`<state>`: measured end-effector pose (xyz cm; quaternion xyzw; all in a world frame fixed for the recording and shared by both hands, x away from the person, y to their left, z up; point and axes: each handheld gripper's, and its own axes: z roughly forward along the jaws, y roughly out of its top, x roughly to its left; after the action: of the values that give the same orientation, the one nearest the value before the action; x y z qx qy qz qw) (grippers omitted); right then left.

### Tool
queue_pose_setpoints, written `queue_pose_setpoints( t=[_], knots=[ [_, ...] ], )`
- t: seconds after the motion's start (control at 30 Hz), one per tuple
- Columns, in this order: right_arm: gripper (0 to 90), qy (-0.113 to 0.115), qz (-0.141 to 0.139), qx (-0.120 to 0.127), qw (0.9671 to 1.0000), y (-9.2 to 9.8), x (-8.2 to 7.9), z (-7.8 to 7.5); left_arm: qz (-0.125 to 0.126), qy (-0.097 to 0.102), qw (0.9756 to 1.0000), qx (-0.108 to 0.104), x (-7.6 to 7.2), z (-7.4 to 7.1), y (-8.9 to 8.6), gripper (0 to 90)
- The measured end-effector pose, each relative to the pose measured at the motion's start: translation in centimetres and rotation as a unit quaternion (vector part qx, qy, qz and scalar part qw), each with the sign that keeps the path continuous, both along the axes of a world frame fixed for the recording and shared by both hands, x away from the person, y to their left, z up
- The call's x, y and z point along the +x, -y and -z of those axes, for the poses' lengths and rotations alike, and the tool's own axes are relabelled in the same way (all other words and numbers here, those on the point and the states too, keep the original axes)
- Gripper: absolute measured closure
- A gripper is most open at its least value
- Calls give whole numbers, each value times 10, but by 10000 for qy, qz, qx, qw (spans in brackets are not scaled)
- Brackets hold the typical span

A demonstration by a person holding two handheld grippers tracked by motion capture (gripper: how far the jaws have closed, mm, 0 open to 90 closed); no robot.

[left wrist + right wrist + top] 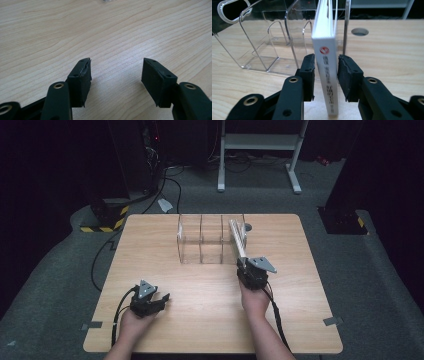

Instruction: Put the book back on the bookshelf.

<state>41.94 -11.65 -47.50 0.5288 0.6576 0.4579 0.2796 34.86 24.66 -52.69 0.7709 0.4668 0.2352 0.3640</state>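
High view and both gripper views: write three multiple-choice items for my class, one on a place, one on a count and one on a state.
1. Where is the white book?
A. Flat at the table's left edge
B. In the right-end compartment of the clear holder
C. On the floor

2. How many compartments does the clear holder have?
A. Three
B. Five
C. One

3. How do the jaws of the left gripper stand?
A. Shut on the book
B. Shut on a cable
C. Open, with nothing between them

Answers:
1 B: the high view shows the book leaning in the end compartment on the right.
2 A: four upright walls make three slots.
3 C: the left gripper view shows bare wood between its pads.
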Motion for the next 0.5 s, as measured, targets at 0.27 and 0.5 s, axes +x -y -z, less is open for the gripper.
queue_pose_setpoints(
  t=[0.27,0.5],
  knots=[
    [711,-34,99,33,9999,3,-2,2,-1,-23,10000,2,0,0,0,409],
    [701,-34,152,130,9998,0,-5,4,8,-11,10000,7,0,0,0,409]
  ],
)
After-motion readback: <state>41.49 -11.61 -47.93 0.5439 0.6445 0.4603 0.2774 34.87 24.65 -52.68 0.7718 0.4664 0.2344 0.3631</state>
